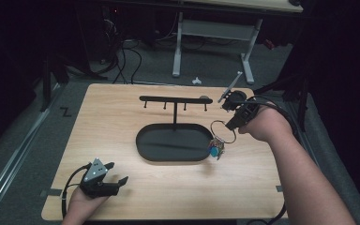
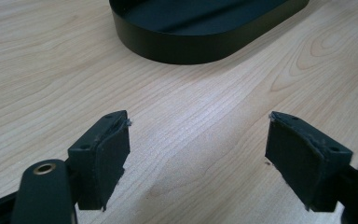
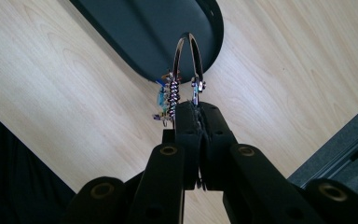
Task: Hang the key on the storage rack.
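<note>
Right gripper view first: our right tool [image 3: 196,109] is clamped shut on the metal ring of a keychain [image 3: 189,60], with the beaded charm bunch [image 3: 168,95] dangling off the ring just beside the pads. In the high view the same right tool [image 1: 228,125] sits at about 3 o'clock of the stand, holding the ring [image 1: 223,131] up off the surface while the charms [image 1: 215,149] hang down next to the tray's right end, clear of the wood as far as we can tell.

Our read on the step: pickup is done, and we're carrying the keychain toward the hook stand [image 1: 174,99]. The next move would be getting the ring up to the crossbar and slipping it over one of the little pegs, probably the one nearest the 3 o'clock end. That needs the ring's opening lined up with the peg before we let go, and the swinging charms could make that fiddly.

Left tool [image 1: 117,181] is parked at roughly 7 o'clock on the surface [image 1: 122,101], jaws wide open with nothing between them. In the left gripper view its pads [image 2: 112,149] frame bare wood.

Containers: the black oval tray [image 1: 171,143] at the stand's base looks empty. Its rim [image 2: 191,44] shows at 12 o'clock in the left gripper view.
</note>
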